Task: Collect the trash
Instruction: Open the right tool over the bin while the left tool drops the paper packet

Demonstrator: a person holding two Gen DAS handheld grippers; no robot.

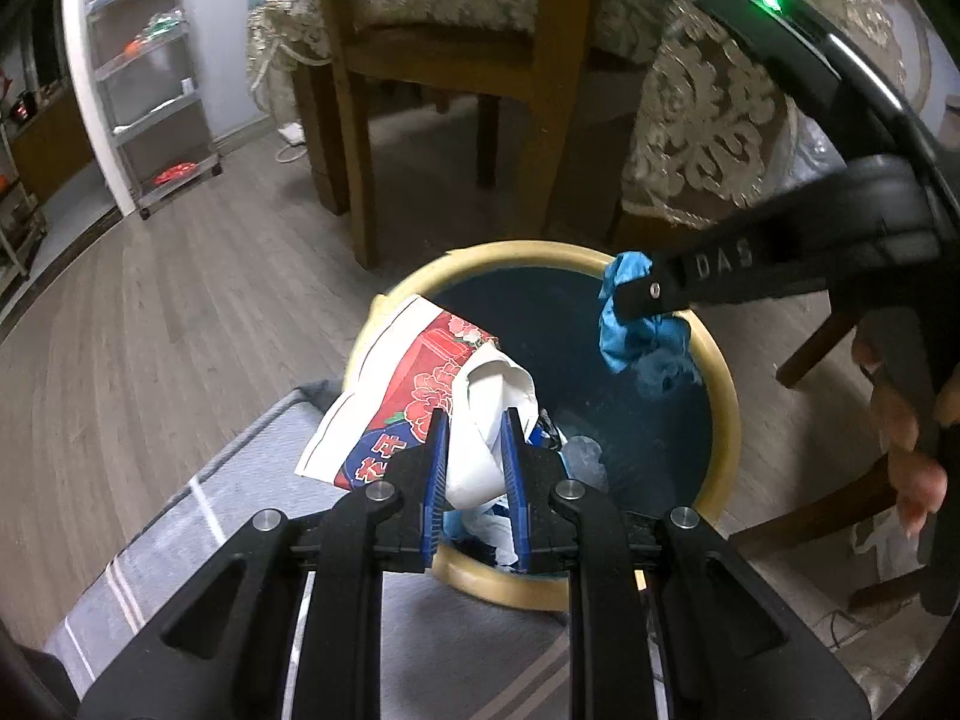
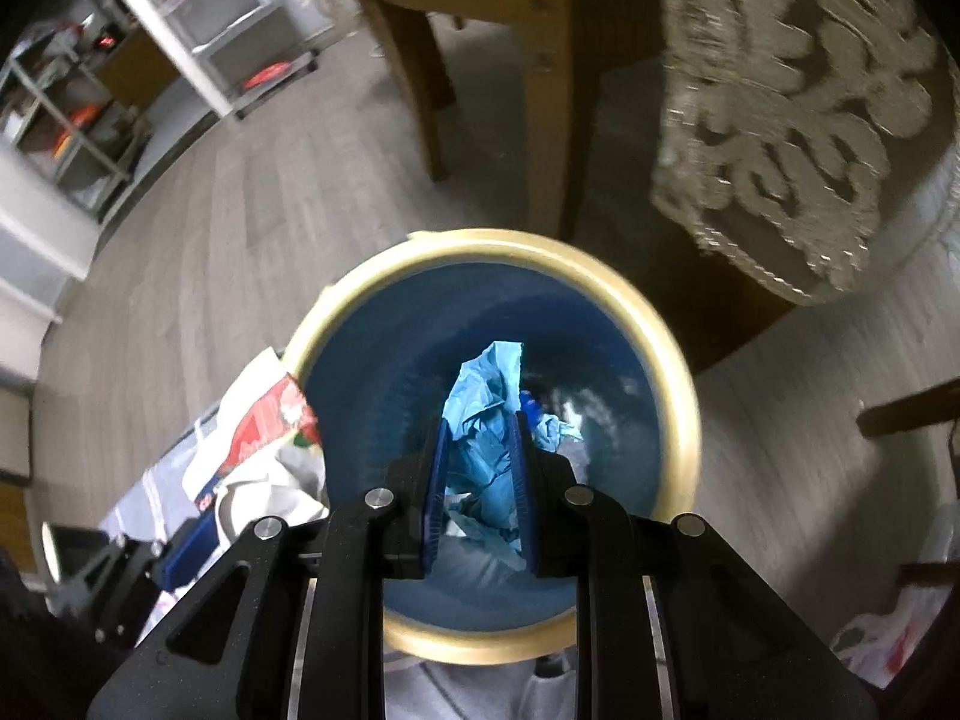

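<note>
Left gripper (image 1: 471,426) clamps paper wrapper (image 1: 414,408) – right gripper (image 2: 480,438) pinches blue wad (image 2: 480,420)

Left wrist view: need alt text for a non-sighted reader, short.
The left gripper is shut on a crumpled white and red printed paper bag over a round blue waste bin with a cream rim. From the right, the right gripper holds a crumpled blue cloth above the same bin, on a wood-look floor beside wooden chairs.
</note>
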